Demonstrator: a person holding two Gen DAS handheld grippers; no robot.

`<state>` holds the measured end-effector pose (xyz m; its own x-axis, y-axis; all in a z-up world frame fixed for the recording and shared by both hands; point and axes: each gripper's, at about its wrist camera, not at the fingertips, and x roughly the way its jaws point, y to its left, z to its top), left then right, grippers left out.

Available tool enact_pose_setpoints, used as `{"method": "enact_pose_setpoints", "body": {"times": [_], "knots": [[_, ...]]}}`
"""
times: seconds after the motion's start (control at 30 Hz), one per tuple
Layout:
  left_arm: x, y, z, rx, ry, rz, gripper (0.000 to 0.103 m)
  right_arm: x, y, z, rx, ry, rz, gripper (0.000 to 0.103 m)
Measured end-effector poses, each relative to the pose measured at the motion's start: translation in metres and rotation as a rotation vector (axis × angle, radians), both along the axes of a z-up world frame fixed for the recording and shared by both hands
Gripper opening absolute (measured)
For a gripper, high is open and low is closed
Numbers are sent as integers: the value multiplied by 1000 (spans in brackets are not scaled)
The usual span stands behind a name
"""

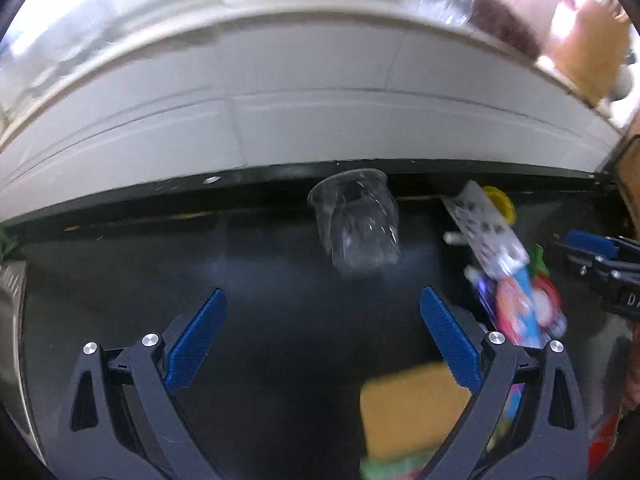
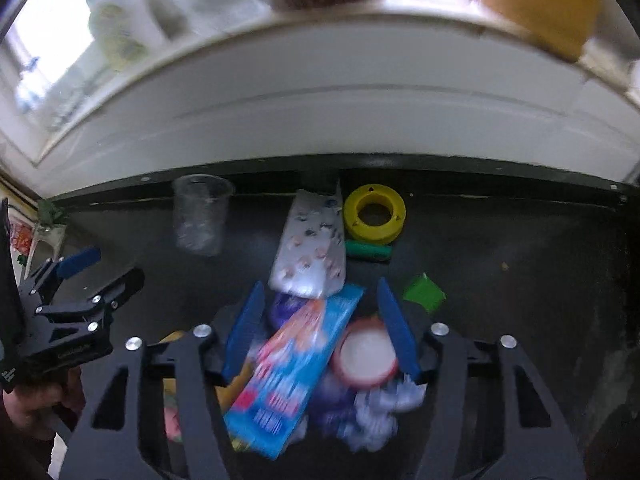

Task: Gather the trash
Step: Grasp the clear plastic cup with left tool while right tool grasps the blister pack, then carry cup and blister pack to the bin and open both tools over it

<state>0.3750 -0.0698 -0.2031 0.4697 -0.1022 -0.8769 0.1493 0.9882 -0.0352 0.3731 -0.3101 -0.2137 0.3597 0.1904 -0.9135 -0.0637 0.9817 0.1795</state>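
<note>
- Left claw (image 1: 322, 328) gapes wide, empty; clear cup (image 1: 356, 220) waits uncollected at frame centre.
- Right claw (image 2: 322, 330) half-open over blue packet (image 2: 296, 364) (nothing gripped); the pile remains on the worktop (image 2: 520, 260).

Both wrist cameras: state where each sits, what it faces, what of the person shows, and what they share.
Left wrist: sits behind the left gripper, angled down at the dark counter and clear cup; jaws open, nothing between.
Right wrist: sits behind the right gripper, over the trash pile with the blue packet; a hand shows.
Shared: cup, patterned packet, yellow ring.
</note>
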Motion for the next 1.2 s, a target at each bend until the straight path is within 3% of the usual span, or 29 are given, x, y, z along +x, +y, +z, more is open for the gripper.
{"method": "enact_pose_setpoints", "body": {"times": [0.17, 0.3, 0.33, 0.37, 0.4, 0.5, 0.57, 0.87, 1.03, 1.2], "knots": [[41, -14, -35, -1, 46, 11, 94, 30, -1, -40, 20, 89, 15, 57], [59, -18, -51, -22, 72, 10, 94, 40, 4, -51, 40, 94, 28, 51], [61, -18, -52, -33, 70, 10, 89, 41, 8, -51, 48, 100, 45, 50], [63, -18, -54, -53, 71, 6, 86, 41, 11, -51, 62, 109, 57, 36], [64, -19, -54, -64, 75, 4, 75, 40, 13, -52, 62, 113, 62, 20], [64, -21, -54, -114, 98, -22, 39, 35, 18, -48, 76, 97, 71, 12], [58, -23, -45, -102, 77, -29, 34, 28, 21, -37, 83, 69, 75, 9], [9, -7, 16, -92, -2, -26, 32, -13, 26, 32, 90, -61, 56, 9], [-46, 8, 55, -72, -36, -29, 32, -57, 25, 71, 83, -119, 61, 9], [-111, 16, 72, -55, -48, -23, 32, -107, 39, 92, 63, -150, 54, 9]]}}
